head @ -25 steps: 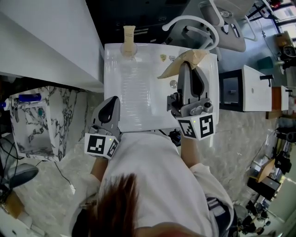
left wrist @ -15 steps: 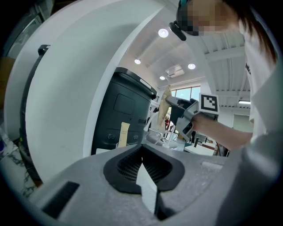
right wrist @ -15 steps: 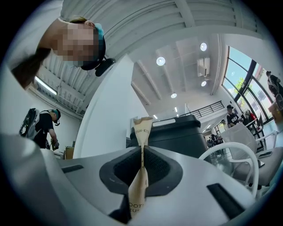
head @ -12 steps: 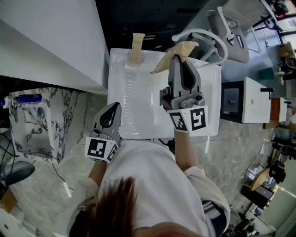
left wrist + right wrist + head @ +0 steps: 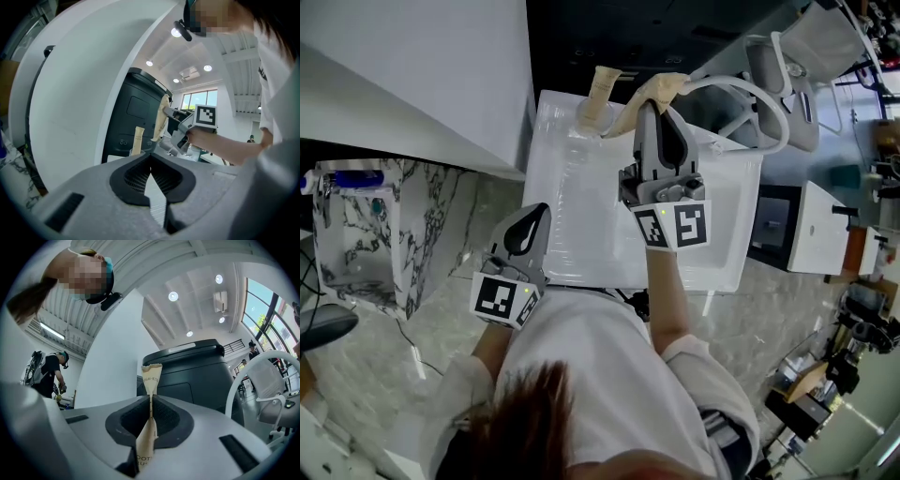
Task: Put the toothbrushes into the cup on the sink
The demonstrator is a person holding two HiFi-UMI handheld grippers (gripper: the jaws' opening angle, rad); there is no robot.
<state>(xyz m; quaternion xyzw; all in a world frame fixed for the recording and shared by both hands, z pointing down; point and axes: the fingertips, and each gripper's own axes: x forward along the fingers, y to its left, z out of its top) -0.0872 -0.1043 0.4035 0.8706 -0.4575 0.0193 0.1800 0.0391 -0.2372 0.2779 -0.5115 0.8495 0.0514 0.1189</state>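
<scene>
- right gripper point(image 5: 651, 112) point(image 5: 151, 401): grey moulded shell, black ribbed pads; jaws clamped on a paper-wrapped toothbrush point(image 5: 666, 86) point(image 5: 151, 376)
- held toothbrush: flat tan paper sleeve, crimped top edge, poking up past the jaw tips; it is in the air over the far end of the sink point(image 5: 581, 234), just right of the cup point(image 5: 589, 117)
- print on the sleeve: "HIGH-E" near the top, rest cut off; lower letters half hidden by the jaws, can't read them
- cup: looks clear, round, sits at the sink's far edge; a second wrapped toothbrush point(image 5: 602, 89) point(image 5: 137, 139) stands upright in it, same tan paper
- sink: white, glossy, rectangular
- left gripper point(image 5: 530, 220) point(image 5: 151, 161): same grey shell and ribbed pads, jaw tips together, nothing between them; hangs at the sink's near left corner
- both grippers carry cubes with black-and-white square markers
</scene>
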